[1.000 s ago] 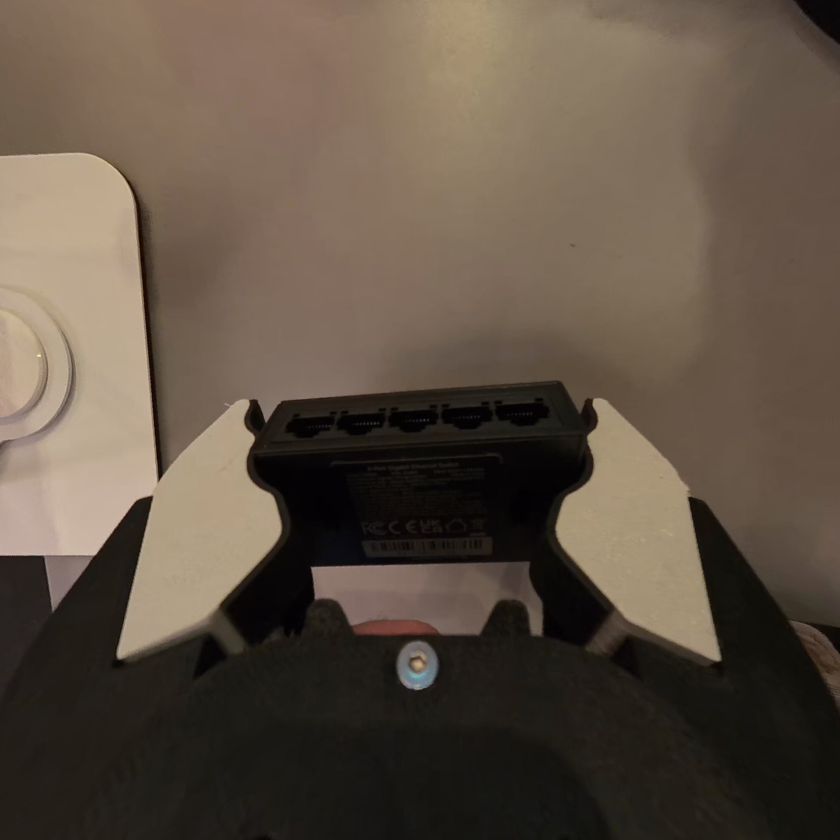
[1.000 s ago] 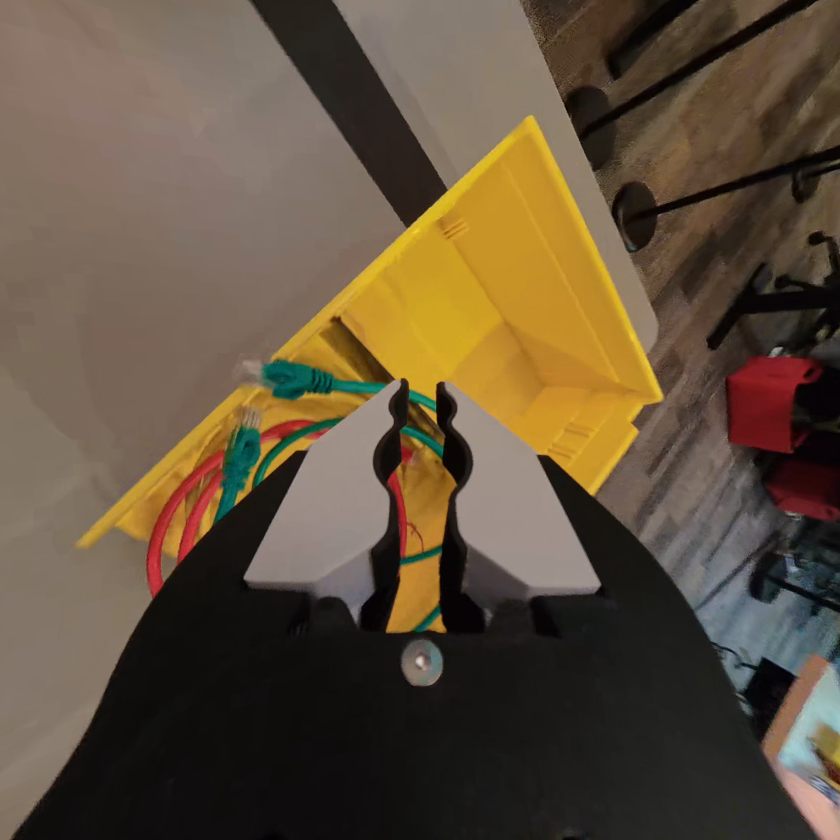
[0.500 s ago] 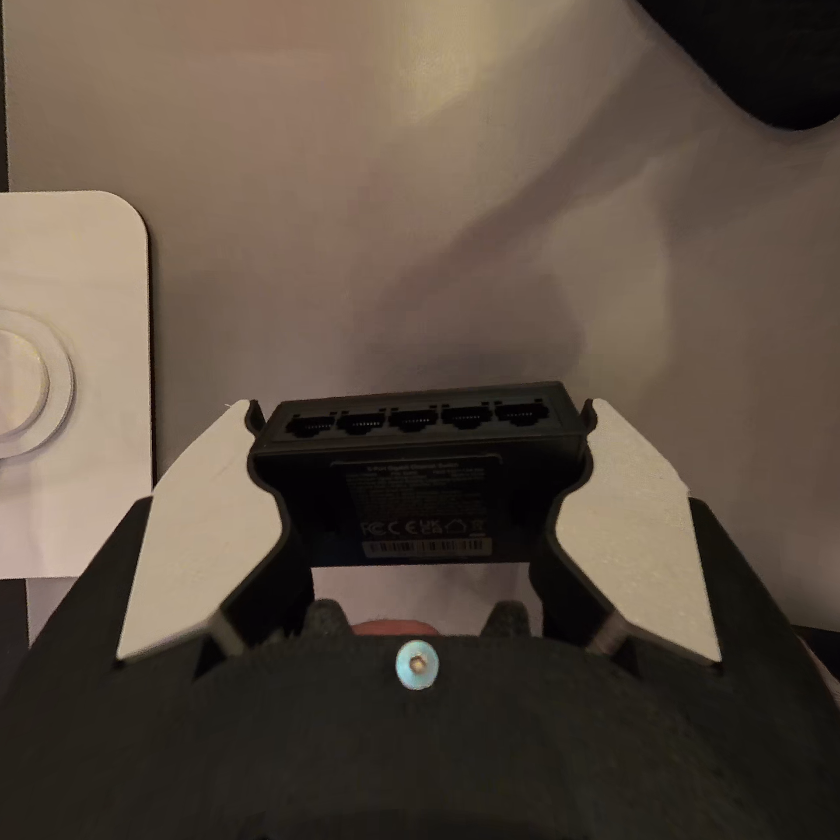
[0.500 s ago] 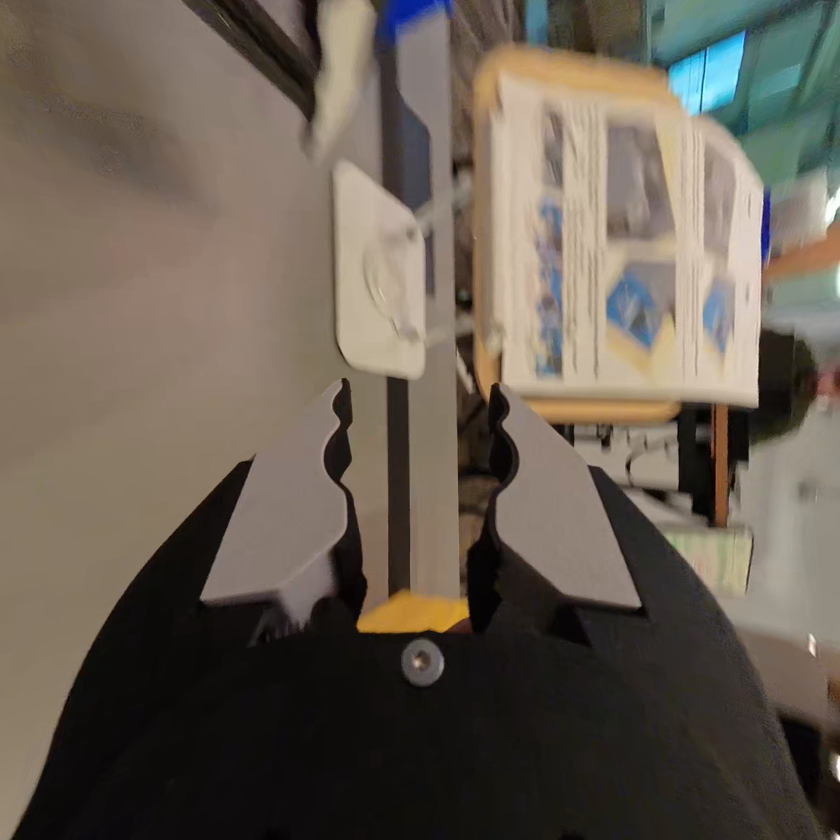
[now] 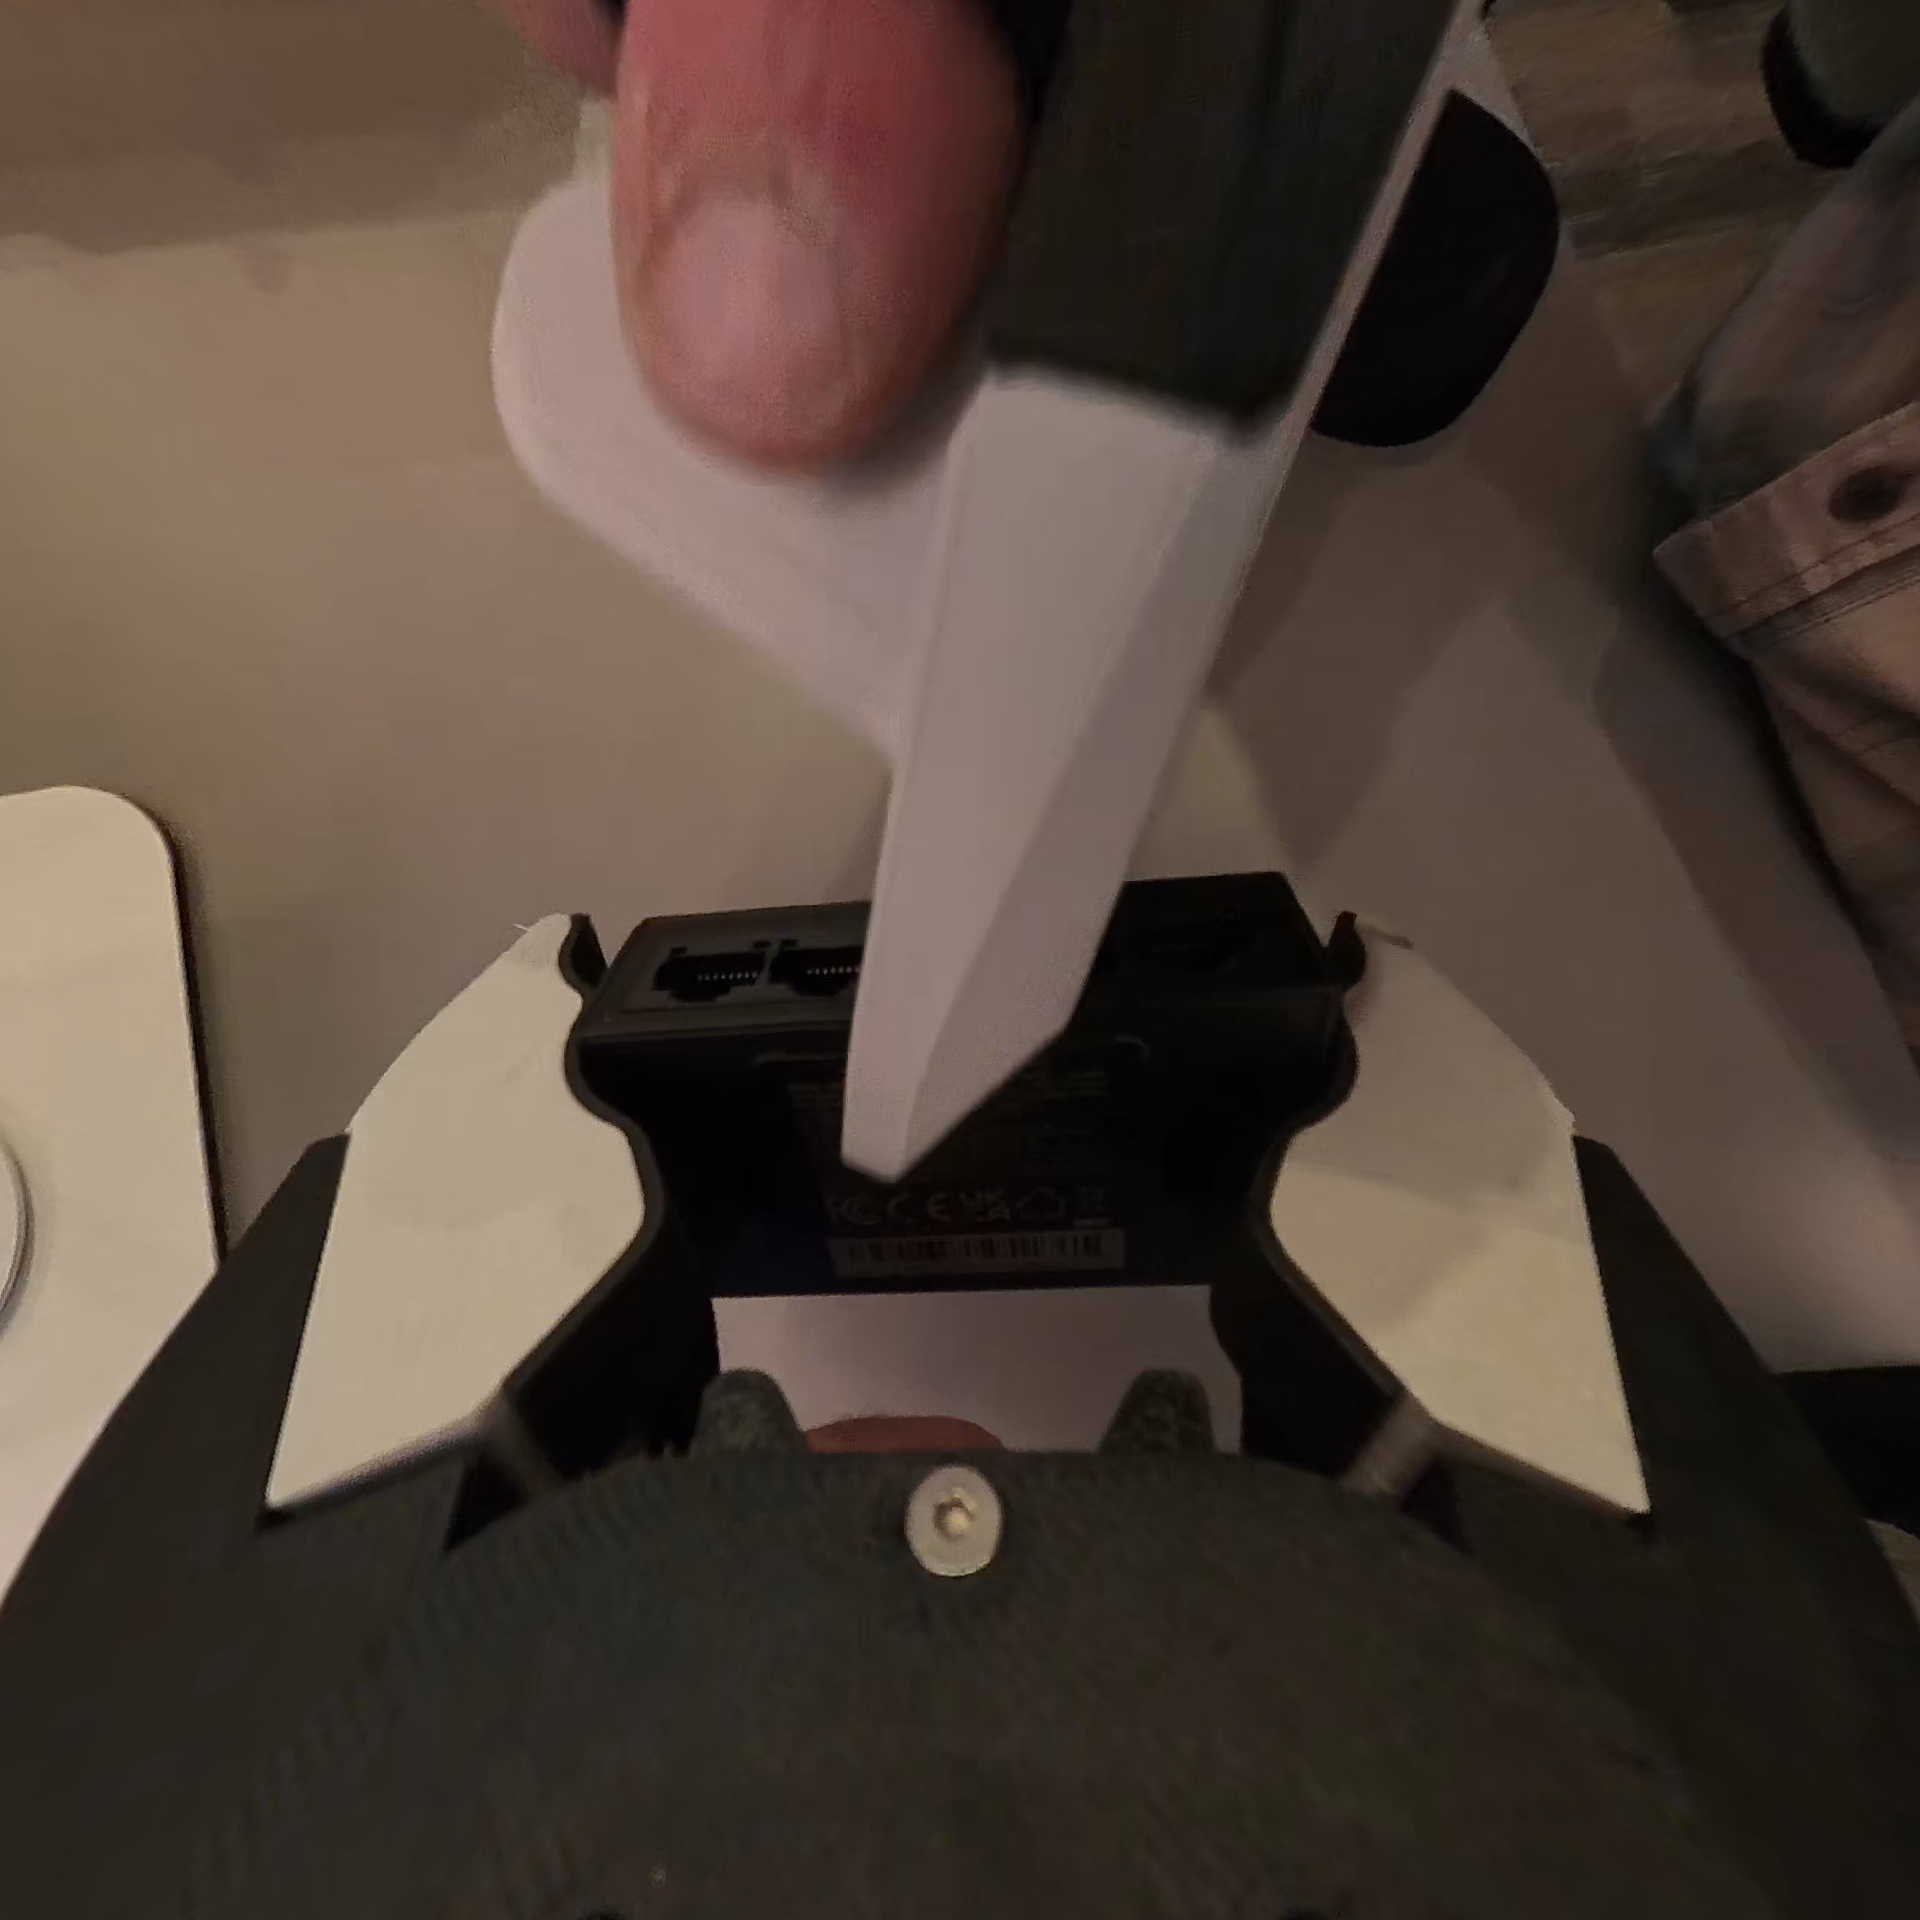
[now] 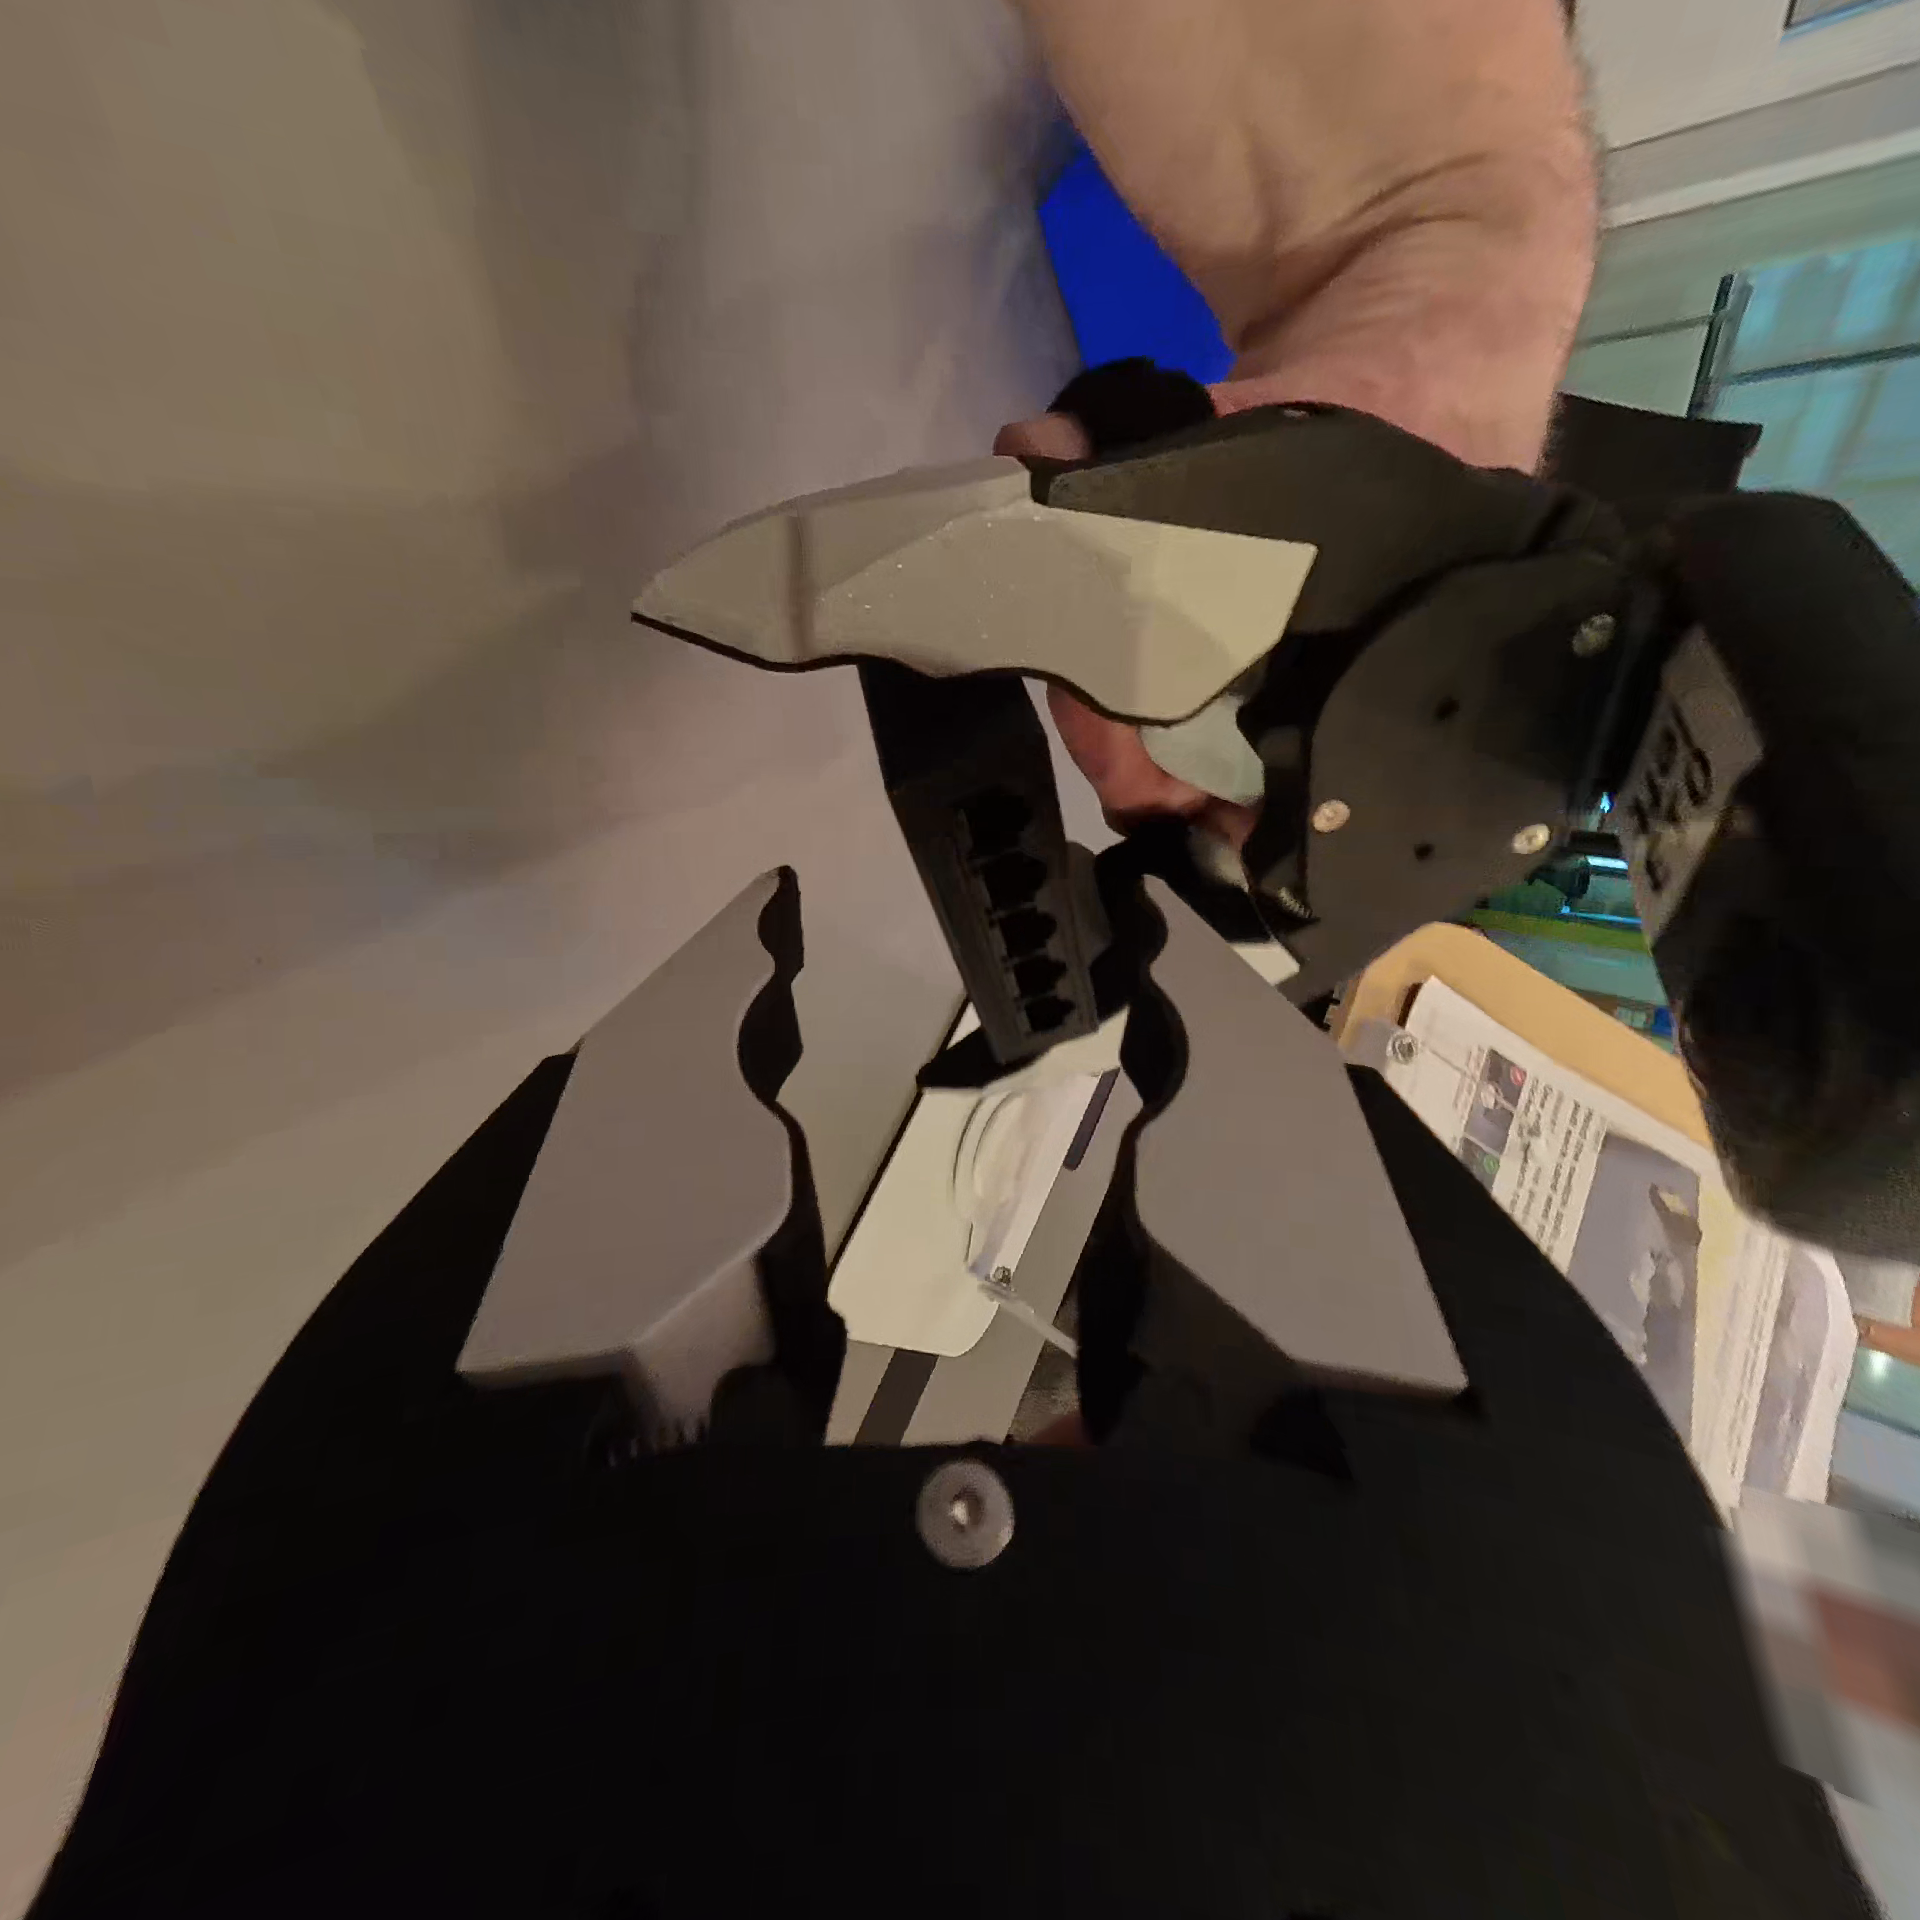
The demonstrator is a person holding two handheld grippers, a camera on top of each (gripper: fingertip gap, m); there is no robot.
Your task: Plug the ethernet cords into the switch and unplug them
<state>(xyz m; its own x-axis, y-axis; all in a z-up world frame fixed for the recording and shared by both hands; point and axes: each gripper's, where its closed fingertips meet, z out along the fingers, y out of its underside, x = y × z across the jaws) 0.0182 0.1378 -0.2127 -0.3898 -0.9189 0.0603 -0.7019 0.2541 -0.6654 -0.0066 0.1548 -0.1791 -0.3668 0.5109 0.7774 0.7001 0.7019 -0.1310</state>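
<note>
The black ethernet switch (image 5: 1184, 1112) is clamped across its width between the white fingers of my left gripper (image 5: 961, 925), port row facing away, above the grey table (image 5: 312, 644). A white finger (image 5: 1018, 831) of my right gripper reaches down in front of the switch and covers its middle ports; a thumb (image 5: 790, 229) shows above it. In the right wrist view my right gripper (image 6: 961, 925) is open and empty, its tips just short of the switch's port face (image 6: 1023, 935). The left gripper's upper finger (image 6: 935, 603) lies on the switch. No cord is in view.
A white board with a round disc (image 5: 94, 1039) lies on the table left of the switch; it also shows in the right wrist view (image 6: 925, 1257). Folded cloth (image 5: 1829, 644) is at the right. A printed sheet on a wooden board (image 6: 1662, 1247) stands beyond the table edge.
My right gripper swung away from the yellow bin of cords, opened wider and came up to the switch. The left gripper kept the switch held still.
</note>
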